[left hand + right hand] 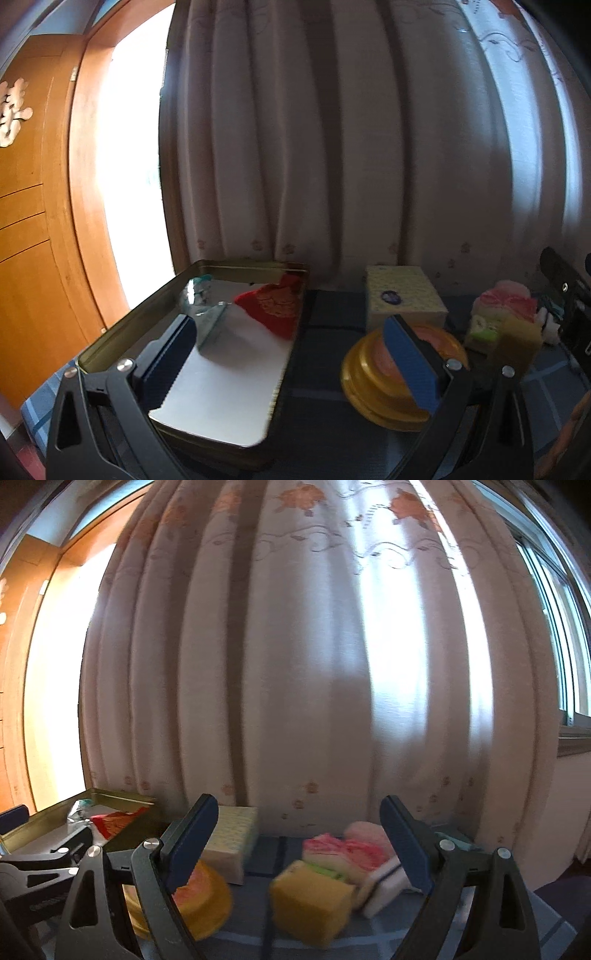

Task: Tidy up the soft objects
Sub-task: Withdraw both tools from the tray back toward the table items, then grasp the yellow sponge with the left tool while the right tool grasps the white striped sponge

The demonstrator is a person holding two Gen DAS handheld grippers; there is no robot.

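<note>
Only the left wrist view took in the whole gold tin (110, 334), its white floor, and the wooden door (33, 221) beyond it. Only the right wrist view showed the window frame (561, 646) at the far right and the white block with a dark stripe (382, 884) lying against the pile of soft things.

Nearest the left gripper (291, 363), the open tin held a red embroidered pouch (273, 306) toward its far end and a crinkled clear packet (201, 301) beside it on the left. To the right of the tin sat a round yellow container (373, 391) with a pink centre, and behind that a pale yellow tissue box (404, 295).

The left gripper's blue-padded fingers (410, 363) stood wide apart with nothing between them, one over the tin and the other in front of the round container.

The right gripper (299, 849) was likewise spread wide and empty. Between its fingers (190, 843), lying on the blue checked cloth (369, 941), were a yellow sponge (310, 897), then a pink and green soft toy (343, 853), with the floral curtain (295, 664) hanging behind.
</note>
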